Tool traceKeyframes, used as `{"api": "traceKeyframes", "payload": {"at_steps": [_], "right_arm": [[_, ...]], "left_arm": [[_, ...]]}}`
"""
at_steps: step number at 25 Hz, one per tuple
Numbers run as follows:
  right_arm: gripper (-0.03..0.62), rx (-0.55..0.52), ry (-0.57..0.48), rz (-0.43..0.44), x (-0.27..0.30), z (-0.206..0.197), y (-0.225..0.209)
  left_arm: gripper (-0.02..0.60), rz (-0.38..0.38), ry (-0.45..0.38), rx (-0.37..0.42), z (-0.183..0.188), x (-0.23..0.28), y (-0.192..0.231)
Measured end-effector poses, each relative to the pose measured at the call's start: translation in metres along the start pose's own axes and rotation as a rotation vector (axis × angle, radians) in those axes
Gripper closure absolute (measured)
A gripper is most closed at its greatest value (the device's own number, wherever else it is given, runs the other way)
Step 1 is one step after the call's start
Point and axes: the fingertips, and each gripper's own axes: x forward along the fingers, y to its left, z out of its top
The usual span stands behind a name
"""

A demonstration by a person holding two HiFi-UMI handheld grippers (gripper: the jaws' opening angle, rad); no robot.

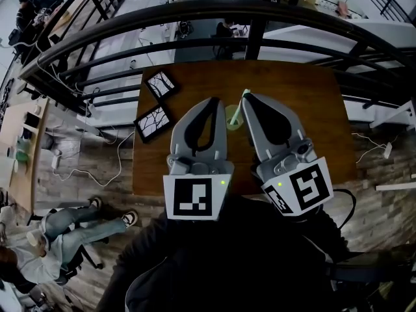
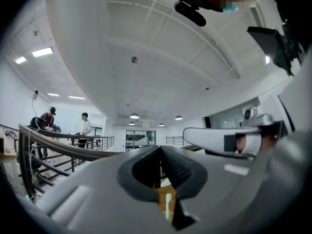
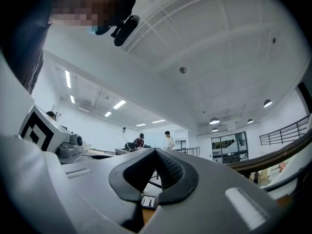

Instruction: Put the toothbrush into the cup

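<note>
Both the left gripper [image 1: 211, 101] and the right gripper [image 1: 251, 98] hover above the cup [image 1: 232, 117] on the desk [image 1: 312, 109] with fingers closed on nothing, and the toothbrush [image 1: 240, 109] seems to lean inside it, so a careless dip could topple that light cup

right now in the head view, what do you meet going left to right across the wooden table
nearer framed picture → left gripper → green cup → right gripper
</note>
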Motion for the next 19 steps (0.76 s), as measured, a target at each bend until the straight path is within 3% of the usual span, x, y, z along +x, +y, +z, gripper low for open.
{"api": "traceKeyframes", "payload": {"at_steps": [19], "right_arm": [[0.594,0.001,0.012,-0.029,0.003,-0.010,0.002]], "left_arm": [[0.574,-0.029,0.004,-0.017,-0.010,0.001,0.006]]}}
